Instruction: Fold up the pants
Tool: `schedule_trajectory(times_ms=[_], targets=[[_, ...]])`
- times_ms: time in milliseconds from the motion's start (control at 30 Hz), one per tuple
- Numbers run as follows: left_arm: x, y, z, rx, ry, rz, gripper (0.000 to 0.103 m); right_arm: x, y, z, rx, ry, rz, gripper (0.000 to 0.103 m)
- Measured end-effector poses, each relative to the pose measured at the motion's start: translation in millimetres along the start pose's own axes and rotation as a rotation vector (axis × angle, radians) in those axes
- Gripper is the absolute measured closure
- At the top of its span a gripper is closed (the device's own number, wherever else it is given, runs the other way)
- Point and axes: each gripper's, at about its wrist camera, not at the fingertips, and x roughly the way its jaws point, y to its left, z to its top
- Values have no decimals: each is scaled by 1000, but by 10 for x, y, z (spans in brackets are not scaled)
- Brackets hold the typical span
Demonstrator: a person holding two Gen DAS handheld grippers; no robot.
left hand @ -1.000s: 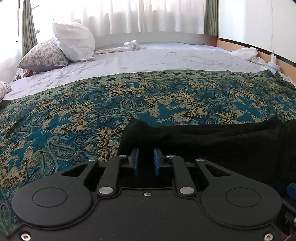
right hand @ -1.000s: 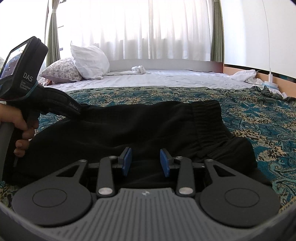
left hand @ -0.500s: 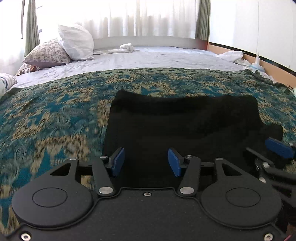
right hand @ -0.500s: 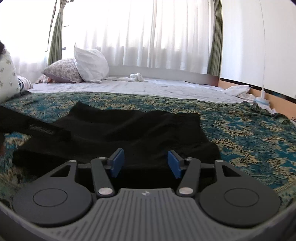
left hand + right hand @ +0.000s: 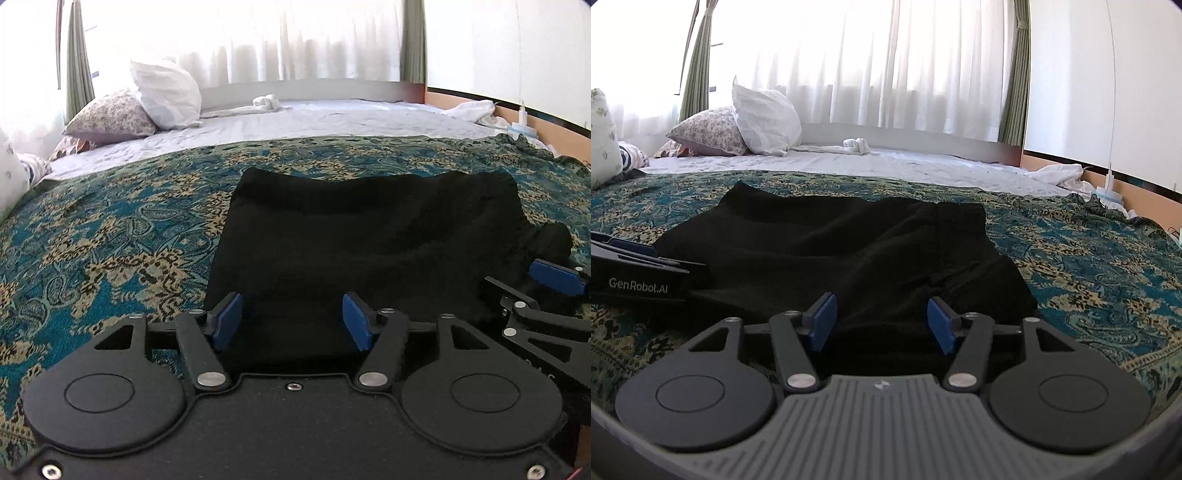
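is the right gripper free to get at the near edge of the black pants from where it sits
Probably yes. The right gripper is open and empty, with the near edge of the black pants straight ahead of its fingers. The left gripper, also open, sits off to the side.

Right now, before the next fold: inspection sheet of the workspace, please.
Surface: bed with a teal paisley bedspread over a white sheet.
Job's things: black pants folded into a compact stack on the bedspread; elastic waistband at its right end.
Clutter: white pillow, floral pillow, knotted white cloth, crumpled white cloth by the wall.
Grippers: left gripper and right gripper both open, jaws just widened, blue pads clear of the fabric, nothing held.
Cables: thin white cord running down the wall.
Surroundings: sheer curtains over a bright window, green drapes, white wall.
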Motion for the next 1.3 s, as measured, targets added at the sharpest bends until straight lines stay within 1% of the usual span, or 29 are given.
schedule_trajectory(times_ms=[100, 167, 233, 267, 333, 500, 567, 733, 800, 933, 1133, 1300], targets=[[-69, 23, 17, -26, 13, 0, 36, -90, -46, 57, 25, -12, 10, 29], [-141, 30, 11, -41, 11, -7, 30, -179, -61, 81, 25, -25, -2, 26], [-226, 31, 0, -53, 14, -13, 23, -261, -77, 92, 21, -30, -18, 22], [-273, 33, -10, -58, 16, -15, 22, -296, -83, 95, 23, -27, -25, 21], [-354, 25, -29, -66, 21, -16, 15, -366, -107, 86, 28, -9, -24, 17], [-500, 3, -118, -85, 52, -16, 9, -483, -137, 4, 21, 32, -24, 12], [-528, -5, -157, -87, 68, -3, 8, -493, -129, -23, 10, 47, -27, 11], [-517, -10, -264, -95, 107, 15, 5, -470, -145, -75, 9, 87, -14, 2], [-497, -18, -293, -95, 123, 20, 4, -457, -138, -96, 6, 101, -8, 1], [-480, -47, -325, -80, 121, 34, 1, -425, -124, -131, 0, 121, 2, 0], [-423, -49, -312, -101, 147, 35, 0, -371, -162, -150, 14, 150, 30, 0], [-383, -64, -312, -97, 148, 49, 0, -320, -176, -142, 4, 164, 53, 0]])
